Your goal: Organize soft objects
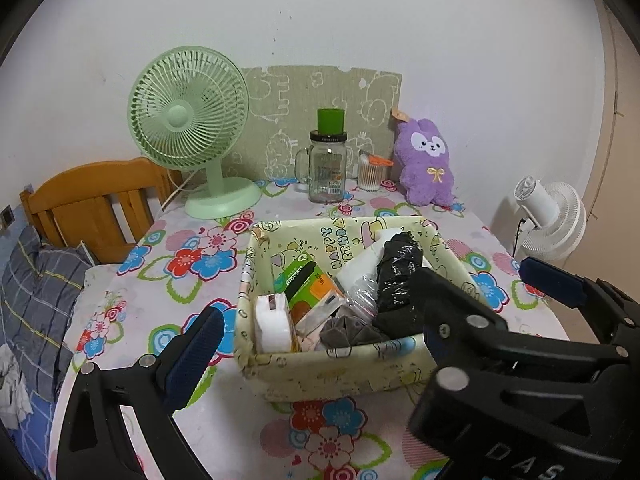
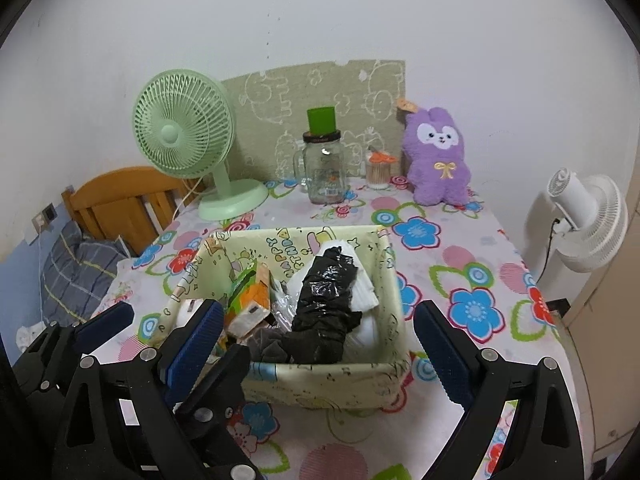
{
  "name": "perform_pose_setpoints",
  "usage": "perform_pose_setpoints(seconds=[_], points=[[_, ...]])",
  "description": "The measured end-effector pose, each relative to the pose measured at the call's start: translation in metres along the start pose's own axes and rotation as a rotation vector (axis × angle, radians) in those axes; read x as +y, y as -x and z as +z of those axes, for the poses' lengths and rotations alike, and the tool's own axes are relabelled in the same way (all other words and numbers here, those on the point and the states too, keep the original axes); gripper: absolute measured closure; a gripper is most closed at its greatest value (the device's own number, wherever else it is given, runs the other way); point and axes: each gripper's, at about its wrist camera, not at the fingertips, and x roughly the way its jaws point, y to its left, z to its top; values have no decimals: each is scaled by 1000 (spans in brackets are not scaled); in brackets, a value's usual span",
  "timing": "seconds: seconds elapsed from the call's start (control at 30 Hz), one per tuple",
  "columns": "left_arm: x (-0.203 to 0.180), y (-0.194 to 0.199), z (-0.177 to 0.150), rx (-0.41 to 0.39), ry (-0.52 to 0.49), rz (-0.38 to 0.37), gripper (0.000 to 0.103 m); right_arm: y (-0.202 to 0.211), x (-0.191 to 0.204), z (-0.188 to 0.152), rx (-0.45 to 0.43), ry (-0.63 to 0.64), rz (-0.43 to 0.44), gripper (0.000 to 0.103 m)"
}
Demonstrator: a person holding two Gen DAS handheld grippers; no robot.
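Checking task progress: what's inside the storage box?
In the storage box: black plastic bag over white bags, green-orange tissue pack, white roll, grey cloth. Anything beneath them is covered.

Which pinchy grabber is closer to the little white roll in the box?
The left gripper. One finger stands just outside the box wall beside the white roll. The right gripper is open over the box's other side, by the black bag.
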Motion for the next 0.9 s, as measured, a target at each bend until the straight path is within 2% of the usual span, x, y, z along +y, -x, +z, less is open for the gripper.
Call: perform_pose_setpoints(seconds=[0.43,0.7,0.9], points=[[-3,55,-17,-85,-6,-2,1,64,-11,-18,-91,-13,-85,5],[-2,85,-31,-120,-26,27,0,102,-9,-34,-158,18,-127,1],[4,111,-41,-164,-11,36,0,125,-8,-45,-190,-1,-119,1]])
